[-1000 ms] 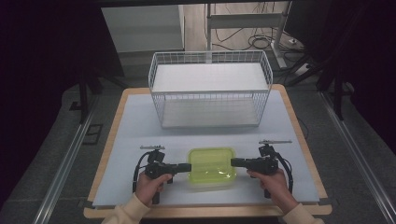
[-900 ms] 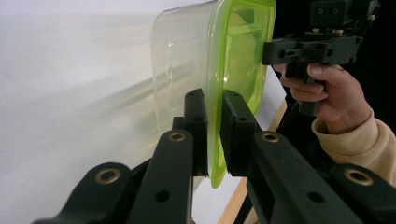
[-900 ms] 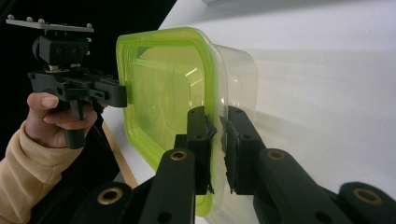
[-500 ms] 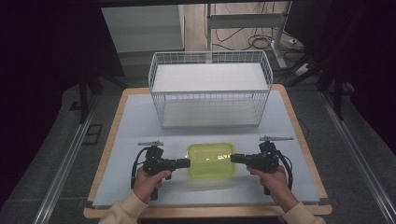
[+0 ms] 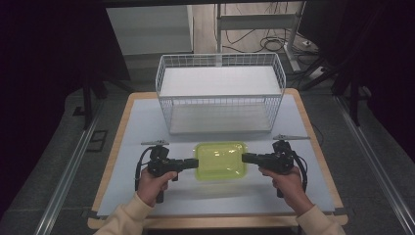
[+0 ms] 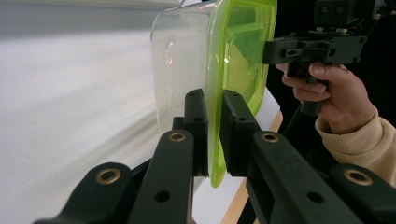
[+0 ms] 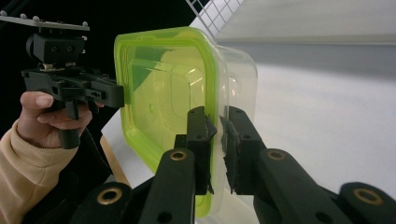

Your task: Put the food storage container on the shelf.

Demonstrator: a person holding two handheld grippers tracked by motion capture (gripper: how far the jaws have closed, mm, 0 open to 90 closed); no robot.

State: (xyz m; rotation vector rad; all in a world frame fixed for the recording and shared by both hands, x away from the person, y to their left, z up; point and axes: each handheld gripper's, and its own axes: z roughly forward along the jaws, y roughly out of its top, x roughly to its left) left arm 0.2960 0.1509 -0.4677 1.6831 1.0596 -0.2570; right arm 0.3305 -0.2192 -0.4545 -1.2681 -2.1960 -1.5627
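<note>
Two grippers, left (image 5: 188, 164) and right (image 5: 247, 157), have fingers clamped on opposite rims of your light, slippery plastic container (image 5: 220, 160) just above the bench (image 5: 147, 122), so keep pinching that stiffer green lid edge.

The left gripper (image 5: 188, 163) points inward toward the right one, held level, its jaws closed tight on a thin rim between the pads. The right gripper (image 5: 247, 158) mirrors it, pointing back toward the left, its jaws likewise pinched together on a rim. The left hand (image 5: 155, 182) and right hand (image 5: 288, 182) wrap each handle from below, forearms in cream sleeves.
</note>
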